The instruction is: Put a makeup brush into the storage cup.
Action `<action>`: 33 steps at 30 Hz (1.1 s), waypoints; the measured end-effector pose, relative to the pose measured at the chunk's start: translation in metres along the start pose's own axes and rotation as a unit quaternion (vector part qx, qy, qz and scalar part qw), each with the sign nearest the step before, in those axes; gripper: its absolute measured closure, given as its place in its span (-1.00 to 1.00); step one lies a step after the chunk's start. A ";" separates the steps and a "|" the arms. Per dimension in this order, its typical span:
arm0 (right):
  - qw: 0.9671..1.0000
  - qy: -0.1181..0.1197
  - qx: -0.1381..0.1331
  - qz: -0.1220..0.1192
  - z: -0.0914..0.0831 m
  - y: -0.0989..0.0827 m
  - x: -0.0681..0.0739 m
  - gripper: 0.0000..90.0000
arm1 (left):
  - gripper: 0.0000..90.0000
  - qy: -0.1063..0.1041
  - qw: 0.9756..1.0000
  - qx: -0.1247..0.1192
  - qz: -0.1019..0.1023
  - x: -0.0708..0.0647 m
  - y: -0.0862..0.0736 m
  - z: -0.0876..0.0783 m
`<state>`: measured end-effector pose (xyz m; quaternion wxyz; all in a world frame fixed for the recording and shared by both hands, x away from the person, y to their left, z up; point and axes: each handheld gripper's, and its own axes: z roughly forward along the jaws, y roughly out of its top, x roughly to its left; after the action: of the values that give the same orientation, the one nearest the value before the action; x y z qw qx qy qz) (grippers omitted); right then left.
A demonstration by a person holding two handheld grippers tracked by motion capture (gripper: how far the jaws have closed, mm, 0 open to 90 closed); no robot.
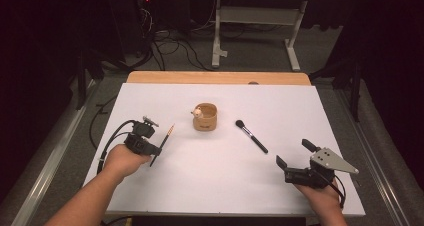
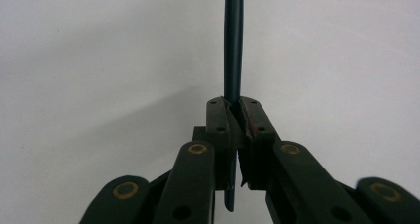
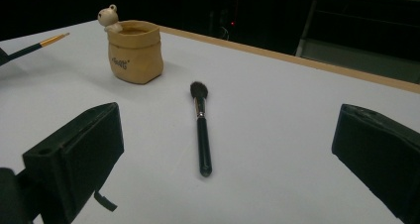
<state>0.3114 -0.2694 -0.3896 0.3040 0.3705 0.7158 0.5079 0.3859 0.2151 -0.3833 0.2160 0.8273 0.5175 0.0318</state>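
High view: left gripper (image 1: 154,148) clamped on a thin brush (image 1: 163,144), left of the tan cup (image 1: 205,117). Right gripper (image 1: 294,154) jaws wide apart, empty; makeup brush (image 1: 251,136) lies right of the cup.

Matt tan pot (image 1: 205,117); glossy dark brush handle (image 2: 233,45); smooth white table cover (image 1: 220,181); matt black plastic tool (image 2: 233,116).

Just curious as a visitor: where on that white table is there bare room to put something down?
Bare sheet lies between the pot and the near edge, and behind the pot. It is tighter where the makeup brush lies before the open right tool, and by the left tool gripping a thin brush.
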 end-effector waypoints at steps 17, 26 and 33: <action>1.000 0.002 0.001 0.000 0.000 0.000 0.001 -0.98 | 0.88 -0.017 0.995 -0.093 -0.014 0.001 -0.011 -0.001; 1.000 0.003 0.001 -0.001 0.000 0.000 0.001 -0.98 | 0.88 0.002 0.988 -0.153 -0.013 0.000 -0.020 0.002; 1.000 0.004 -0.001 -0.002 0.000 0.000 0.001 -0.98 | 0.88 0.005 0.981 -0.191 -0.024 0.003 -0.027 0.000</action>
<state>0.3106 -0.2684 -0.3900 0.3026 0.3664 0.7176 0.5092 0.3649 0.2279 -0.3942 0.3685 0.7580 0.5225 0.1291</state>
